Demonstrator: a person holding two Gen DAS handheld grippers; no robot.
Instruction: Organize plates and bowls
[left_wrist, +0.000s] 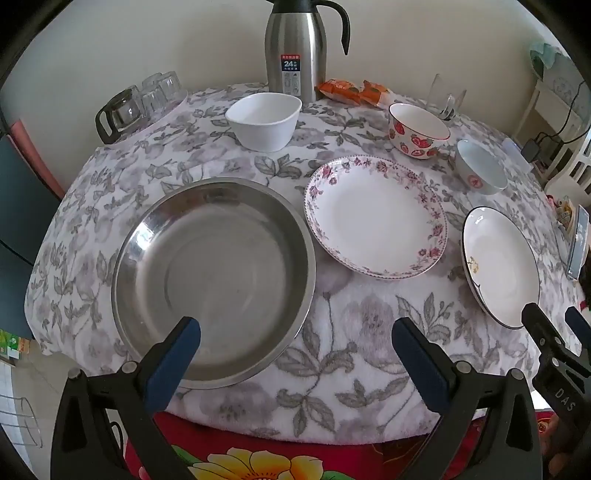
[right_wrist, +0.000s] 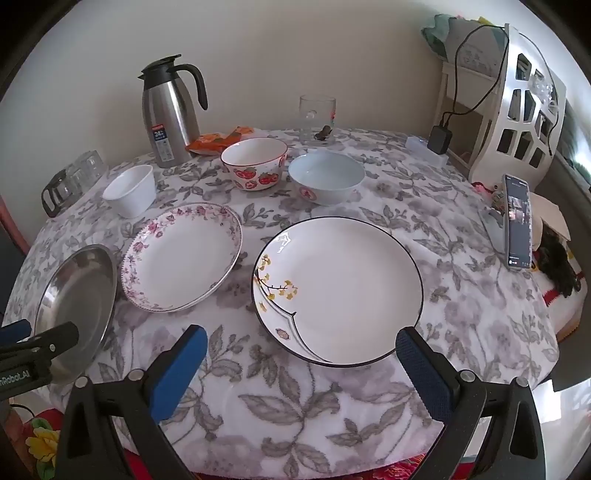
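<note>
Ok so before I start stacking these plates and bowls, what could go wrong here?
The black-rimmed plate lies close to the table's near edge, so a clumsy pinch from the open right gripper might nudge it off. The steel basin sits just as near that edge under the open left gripper. Its rim almost meets the floral plate, so lifting either could knock the other.

Soft daylight, fisheye-warped edges

plain cream wall (right_wrist: 295, 55) behind, round table under a grey floral tablecloth (right_wrist: 295, 413), white cut-out shelf unit (right_wrist: 517, 122) on the right, soft daylight
</note>
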